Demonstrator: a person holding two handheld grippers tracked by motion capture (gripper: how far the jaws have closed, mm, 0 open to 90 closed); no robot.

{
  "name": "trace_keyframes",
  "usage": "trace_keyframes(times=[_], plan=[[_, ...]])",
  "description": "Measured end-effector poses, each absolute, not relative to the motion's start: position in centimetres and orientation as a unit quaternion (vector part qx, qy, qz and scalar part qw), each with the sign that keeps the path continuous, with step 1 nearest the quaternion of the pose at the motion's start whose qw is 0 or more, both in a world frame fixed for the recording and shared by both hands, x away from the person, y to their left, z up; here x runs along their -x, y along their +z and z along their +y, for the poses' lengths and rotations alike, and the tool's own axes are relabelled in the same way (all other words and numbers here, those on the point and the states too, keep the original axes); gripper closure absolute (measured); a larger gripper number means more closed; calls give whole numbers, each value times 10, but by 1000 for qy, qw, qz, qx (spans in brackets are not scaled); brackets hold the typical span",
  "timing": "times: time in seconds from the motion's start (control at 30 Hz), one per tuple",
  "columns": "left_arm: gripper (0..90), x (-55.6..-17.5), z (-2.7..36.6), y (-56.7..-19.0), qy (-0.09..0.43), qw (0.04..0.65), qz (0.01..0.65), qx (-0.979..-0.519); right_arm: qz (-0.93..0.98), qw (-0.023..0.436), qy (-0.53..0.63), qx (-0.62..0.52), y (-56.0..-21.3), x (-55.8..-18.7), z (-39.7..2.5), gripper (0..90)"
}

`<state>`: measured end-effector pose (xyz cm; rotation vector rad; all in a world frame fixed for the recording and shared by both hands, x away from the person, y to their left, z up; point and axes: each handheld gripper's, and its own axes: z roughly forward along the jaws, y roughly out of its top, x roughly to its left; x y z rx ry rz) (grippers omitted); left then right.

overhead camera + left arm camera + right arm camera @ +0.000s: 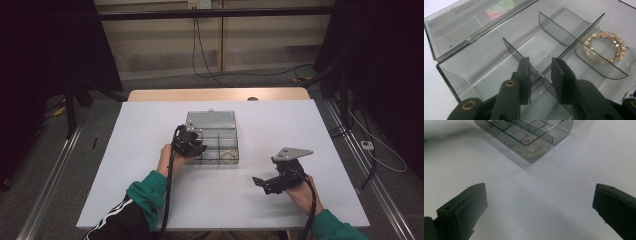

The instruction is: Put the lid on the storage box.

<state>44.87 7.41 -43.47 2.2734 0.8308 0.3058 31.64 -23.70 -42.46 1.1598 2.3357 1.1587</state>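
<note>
In the high view a clear plastic organizer box [212, 142] sits open near the middle of the white table [150, 125], its lid tipped back toward the far edge. The left gripper [196, 145] reaches into the box's near-left part, while the right gripper [261, 182] rests low over bare table to the right, well apart from the box. In the left gripper view the jaws stand narrow, one on each side of a thin smoky divider [537, 75], which they seem to pinch; a gold bracelet [607, 46] lies in the compartment at the right, behind a curved partition. In the right gripper view the jaws gape wide over the table, and the box [529, 135] stands ahead, the bracelet [534, 143] glinting through its nearest corner.
</note>
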Motion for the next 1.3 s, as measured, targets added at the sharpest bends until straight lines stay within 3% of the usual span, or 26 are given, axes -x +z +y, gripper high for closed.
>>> trace_keyframes(times=[1.3], plan=[[698,-449,75,-435,115,347,316,-875,795,154,402,-426,-427,-398,-224,0]])
